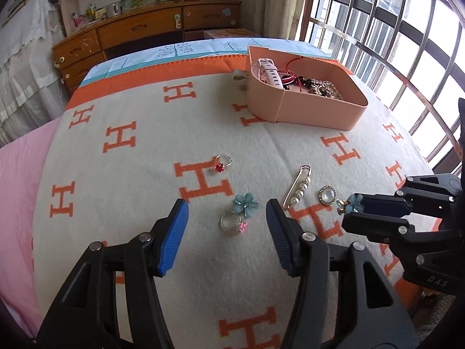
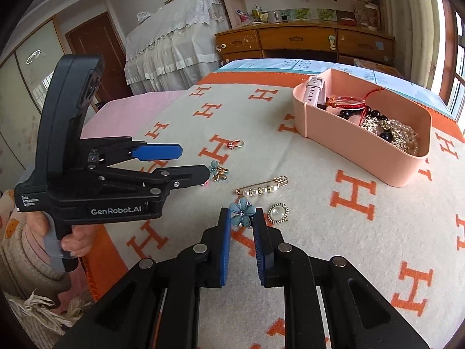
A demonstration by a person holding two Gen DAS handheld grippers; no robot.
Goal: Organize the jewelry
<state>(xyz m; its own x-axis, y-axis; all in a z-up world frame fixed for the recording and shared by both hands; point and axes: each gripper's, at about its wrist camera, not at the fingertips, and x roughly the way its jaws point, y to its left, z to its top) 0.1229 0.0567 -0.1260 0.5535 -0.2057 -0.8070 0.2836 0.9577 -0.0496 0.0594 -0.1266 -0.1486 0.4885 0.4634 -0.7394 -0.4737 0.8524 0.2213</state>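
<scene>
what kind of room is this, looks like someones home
Most likely a bedroom in a home. The jewelry lies on a bed spread with an H-patterned blanket over a pink sheet, a wooden dresser cluttered with cups and boxes stands beyond it, and a barred window runs along one side.

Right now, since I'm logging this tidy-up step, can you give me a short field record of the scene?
surface: blanket with orange H pattern
container: pink box, already holding bracelets and a watch strap
right hand-held gripper: shut on blue flower piece
left hand-held gripper: open, nothing between its fingers
loose items: red-stone ring, pearl pin, oval pearl brooch, second blue flower, pink-stone ring
</scene>
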